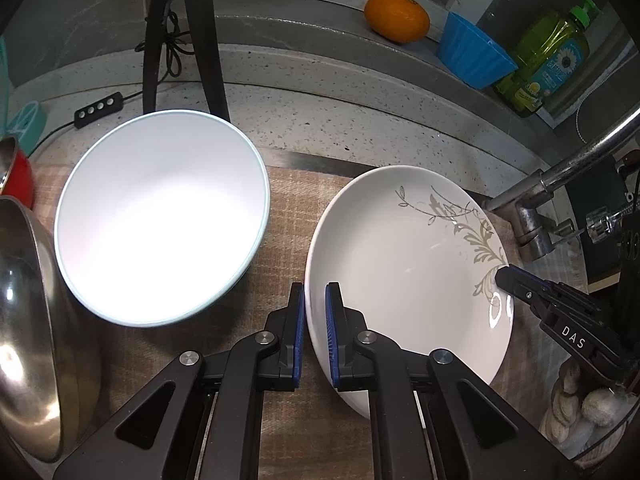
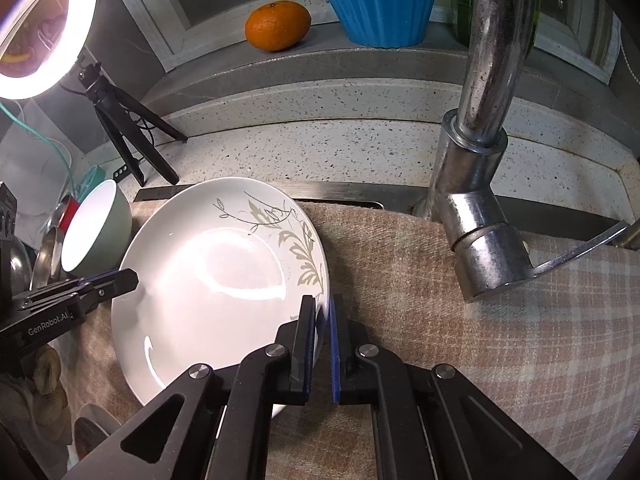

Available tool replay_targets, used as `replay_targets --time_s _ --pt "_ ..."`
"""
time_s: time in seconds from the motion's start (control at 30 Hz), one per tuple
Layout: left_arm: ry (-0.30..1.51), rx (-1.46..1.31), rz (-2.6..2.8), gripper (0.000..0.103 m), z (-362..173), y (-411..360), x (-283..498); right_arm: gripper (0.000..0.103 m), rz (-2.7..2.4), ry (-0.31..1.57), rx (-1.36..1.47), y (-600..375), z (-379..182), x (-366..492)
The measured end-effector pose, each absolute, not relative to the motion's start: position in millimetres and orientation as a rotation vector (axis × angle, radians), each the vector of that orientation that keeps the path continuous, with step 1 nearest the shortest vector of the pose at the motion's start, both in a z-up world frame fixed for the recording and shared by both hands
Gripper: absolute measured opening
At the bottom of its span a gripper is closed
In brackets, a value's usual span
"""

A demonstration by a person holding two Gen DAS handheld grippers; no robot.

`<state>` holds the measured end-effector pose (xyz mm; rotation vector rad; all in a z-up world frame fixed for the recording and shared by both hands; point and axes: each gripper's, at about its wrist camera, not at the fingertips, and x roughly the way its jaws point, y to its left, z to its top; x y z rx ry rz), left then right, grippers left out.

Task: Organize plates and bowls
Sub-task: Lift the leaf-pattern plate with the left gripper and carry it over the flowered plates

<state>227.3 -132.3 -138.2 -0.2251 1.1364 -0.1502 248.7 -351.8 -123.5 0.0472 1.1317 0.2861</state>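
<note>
A white plate with a grey leaf pattern lies tilted on a checked cloth. My left gripper is shut on the plate's left rim, one pad inside and one outside. My right gripper is shut on the opposite rim; it also shows at the right in the left wrist view. A pale blue bowl lies on its side to the left of the plate.
A steel bowl and a red pot sit at the far left. A chrome tap stands right of the plate. An orange, a blue cup, a detergent bottle and a lamp tripod stand behind.
</note>
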Motion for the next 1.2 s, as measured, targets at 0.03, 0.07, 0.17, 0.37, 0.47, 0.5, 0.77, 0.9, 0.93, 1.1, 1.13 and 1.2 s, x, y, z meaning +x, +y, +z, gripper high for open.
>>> replay_targets --time_s 0.03,0.07,0.17,0.37,0.47,0.5,0.77,0.9,0.93,1.1,1.13,1.2 --pt "1.136 -0.227 -0.149 0.008 -137.8 -131.9 226.5 0.006 0.286 1.131 0.049 -352.2 -123.0 248.2" --pt "1.135 -0.227 -0.148 0.008 -137.7 -131.0 225.4 0.006 0.284 1.130 0.047 -352.0 -122.4 247.3" --pt "1.131 -0.244 -0.146 0.008 -135.5 -127.3 222.3 0.005 0.280 1.126 0.055 -352.5 -120.3 243.5" --pt "1.116 -0.253 -0.145 0.008 -128.0 -123.7 215.7 0.005 0.278 1.120 0.078 -356.2 -114.5 235.1" --pt "1.111 -0.264 -0.148 0.008 -124.8 -122.3 212.6 0.005 0.276 1.109 0.084 -358.1 -108.5 229.9" --pt "1.109 -0.265 -0.149 0.008 -123.6 -122.3 210.9 0.005 0.276 1.106 0.088 -359.1 -106.2 228.3" --pt "1.086 -0.268 -0.157 0.008 -109.9 -122.4 195.2 0.005 0.272 1.078 0.106 -362.1 -87.9 210.7" --pt "1.066 -0.270 -0.168 0.008 -98.1 -122.0 185.4 0.005 0.270 1.062 0.107 -360.2 -76.9 201.6" --pt "1.060 -0.268 -0.171 0.008 -95.4 -122.1 182.4 0.005 0.268 1.058 0.109 -360.7 -74.0 198.5" --pt "1.040 -0.264 -0.183 0.008 -86.1 -117.6 167.8 0.005 0.268 1.043 0.120 -358.2 -61.4 183.4" --pt "1.037 -0.264 -0.185 0.008 -84.5 -116.5 164.9 0.005 0.268 1.039 0.120 -357.3 -59.0 179.8" --pt "1.031 -0.262 -0.188 0.008 -81.6 -114.1 158.4 0.005 0.267 1.032 0.121 -355.2 -53.7 171.8"
